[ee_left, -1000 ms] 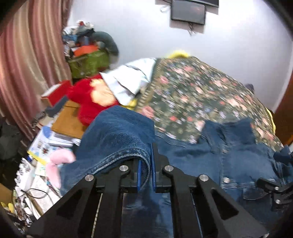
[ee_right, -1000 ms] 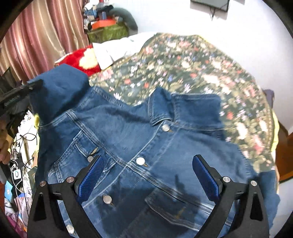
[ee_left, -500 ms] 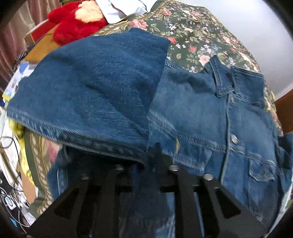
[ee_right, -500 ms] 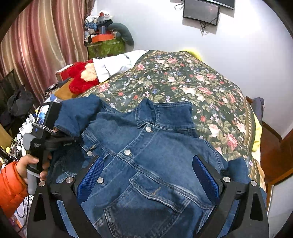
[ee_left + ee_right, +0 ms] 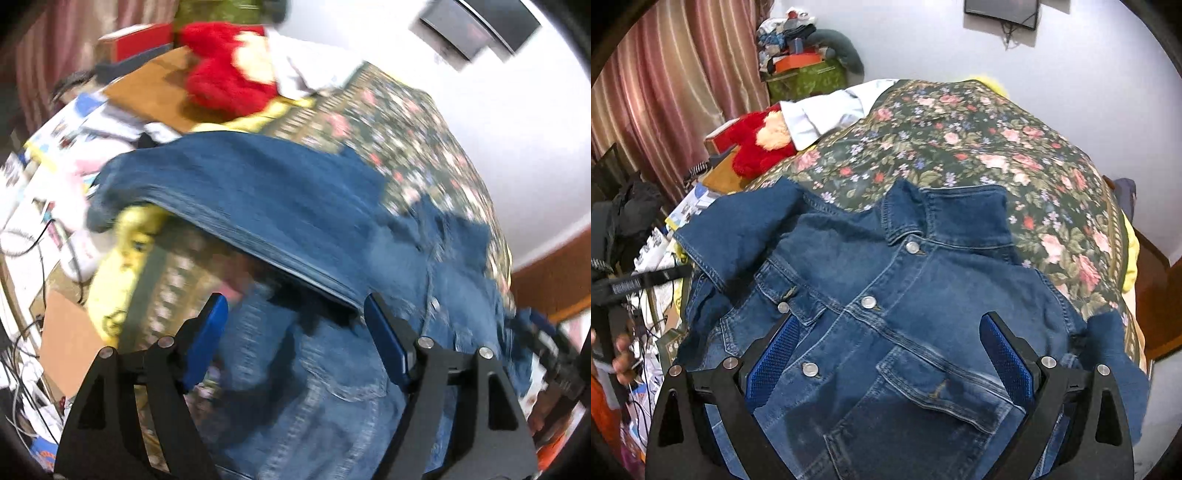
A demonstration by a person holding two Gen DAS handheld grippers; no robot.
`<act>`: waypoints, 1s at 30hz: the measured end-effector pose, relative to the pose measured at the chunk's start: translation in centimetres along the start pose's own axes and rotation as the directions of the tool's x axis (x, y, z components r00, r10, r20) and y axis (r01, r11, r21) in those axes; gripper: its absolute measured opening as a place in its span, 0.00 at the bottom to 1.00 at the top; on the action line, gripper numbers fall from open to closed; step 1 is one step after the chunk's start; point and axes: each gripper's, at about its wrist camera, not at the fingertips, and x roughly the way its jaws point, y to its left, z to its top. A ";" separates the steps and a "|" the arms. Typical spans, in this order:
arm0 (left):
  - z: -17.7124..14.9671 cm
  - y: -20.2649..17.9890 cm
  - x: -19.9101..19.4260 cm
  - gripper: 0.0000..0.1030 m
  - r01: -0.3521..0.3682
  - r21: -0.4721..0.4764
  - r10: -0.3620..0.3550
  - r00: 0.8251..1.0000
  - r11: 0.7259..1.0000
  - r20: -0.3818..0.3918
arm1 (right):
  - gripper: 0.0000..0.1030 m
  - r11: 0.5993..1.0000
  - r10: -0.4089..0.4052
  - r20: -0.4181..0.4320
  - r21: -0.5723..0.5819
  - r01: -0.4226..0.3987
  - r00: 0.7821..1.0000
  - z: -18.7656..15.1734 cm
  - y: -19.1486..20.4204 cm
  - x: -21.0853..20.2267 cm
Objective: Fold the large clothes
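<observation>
Here, at nine o'clock in the right wrist view, the person's hand (image 5: 622, 360) grips the handle of the left gripper (image 5: 295, 321), whose black body juts in from the frame edge. In its own blurred view that gripper's jaws are opening, the blue pads standing apart; the cuff edge of the sleeve (image 5: 258, 199) lies just beyond the tips, toward one o'clock of the gap, and neither pad presses on it. The sleeve runs from nine o'clock to the centre of that view, draped over the edge of the bed.

The denim jacket (image 5: 905, 314) lies front up on the floral bedspread (image 5: 979, 140), buttoned, its collar (image 5: 945, 214) pointing to twelve o'clock. The left sleeve is folded in across the shoulder at ten o'clock of the jacket, cuff hem showing.

At eleven o'clock beyond the jacket, a red plush toy (image 5: 757, 147) rests at the bed's edge, with white folded cloth (image 5: 823, 110) beside it and striped curtains (image 5: 665, 92) behind.

The right gripper (image 5: 890, 354) hangs above the jacket's lower front, jaws spread wide, with the chest pocket (image 5: 942, 387) seen between them; I cannot tell whether its pads touch the cloth. At three o'clock the other sleeve (image 5: 1115, 362) lies bunched by the right finger.
</observation>
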 end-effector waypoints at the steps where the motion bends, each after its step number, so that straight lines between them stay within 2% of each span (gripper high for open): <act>1: 0.5 0.8 0.3 0.73 0.014 -0.034 -0.014 1.000 0.999 0.003 | 0.95 1.000 -0.002 -0.003 -0.008 0.002 1.000 0.1 0.3 0.1; 5: 2.2 4.8 1.2 0.73 0.120 -0.197 -0.122 0.992 0.973 -0.002 | 0.95 0.998 -0.027 0.000 -0.063 0.027 1.000 0.3 1.7 0.7; 10: 4.4 6.6 3.2 0.62 0.107 -0.265 -0.108 0.994 0.958 0.010 | 0.95 0.995 -0.037 -0.005 -0.092 0.036 0.999 0.7 2.4 1.3; 11: 4.9 6.8 3.4 0.61 0.096 -0.262 -0.095 0.995 0.960 0.020 | 0.95 0.995 -0.034 -0.008 -0.092 0.033 0.999 0.7 2.5 1.5; 14: 6.3 6.8 3.9 0.47 0.021 -0.246 -0.008 0.999 0.969 0.053 | 0.95 0.996 -0.025 -0.028 -0.083 0.023 0.999 0.8 2.4 2.2; 16: 6.8 6.4 4.4 0.30 -0.033 -0.229 0.054 0.995 0.973 0.086 | 0.95 0.997 -0.023 -0.037 -0.078 0.020 0.999 0.7 2.2 2.5; 19: 7.1 4.6 4.3 0.16 -0.132 -0.145 0.150 0.981 0.981 0.123 | 0.95 0.997 -0.031 -0.043 -0.075 0.028 0.999 0.5 1.8 2.6; 21: 7.4 2.7 3.4 0.13 -0.187 -0.073 0.197 0.965 0.980 0.173 | 0.95 0.997 -0.041 -0.035 -0.068 0.038 0.999 0.4 1.2 2.3; 24: 7.8 0.2 1.5 0.13 -0.230 -0.032 0.231 0.942 0.973 0.242 | 0.95 0.998 -0.045 -0.021 -0.035 0.044 0.999 0.3 -0.2 1.5; 30: 7.2 -4.5 -0.7 0.13 -0.265 0.044 0.237 0.915 0.963 0.325 | 0.95 0.998 -0.005 0.011 0.070 0.004 1.000 -0.4 -3.9 -0.8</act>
